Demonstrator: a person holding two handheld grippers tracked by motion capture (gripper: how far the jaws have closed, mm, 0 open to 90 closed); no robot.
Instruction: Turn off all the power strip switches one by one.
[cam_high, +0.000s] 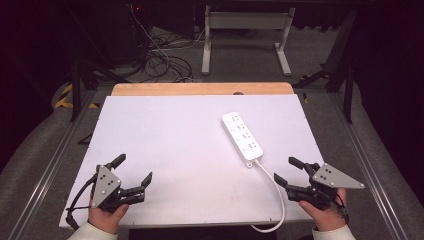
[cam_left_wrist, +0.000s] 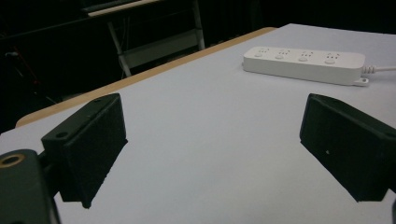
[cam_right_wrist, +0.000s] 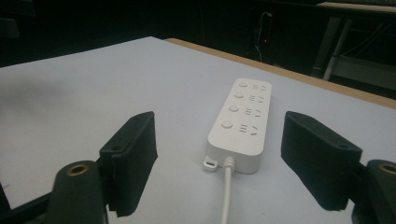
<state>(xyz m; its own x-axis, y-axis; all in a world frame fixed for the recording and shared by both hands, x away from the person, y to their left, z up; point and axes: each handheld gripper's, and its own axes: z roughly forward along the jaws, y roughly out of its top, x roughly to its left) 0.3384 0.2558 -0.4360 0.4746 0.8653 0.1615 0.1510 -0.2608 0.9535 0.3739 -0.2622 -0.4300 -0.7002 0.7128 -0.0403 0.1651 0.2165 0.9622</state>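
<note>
A white table (cam_high: 165, 145) carries a white power strip (cam_high: 242, 138) lying flat at about two o'clock from the table's centre. Its cord (cam_high: 276, 192) runs off the near edge. The left gripper (cam_high: 134, 172) sits at seven o'clock, held in a hand (cam_high: 106, 215), jaws spread wide and empty. The right gripper (cam_high: 288, 171) sits at five o'clock, jaws also wide apart, holding nothing and pointing toward the strip's cord end, near but not touching it.
</note>
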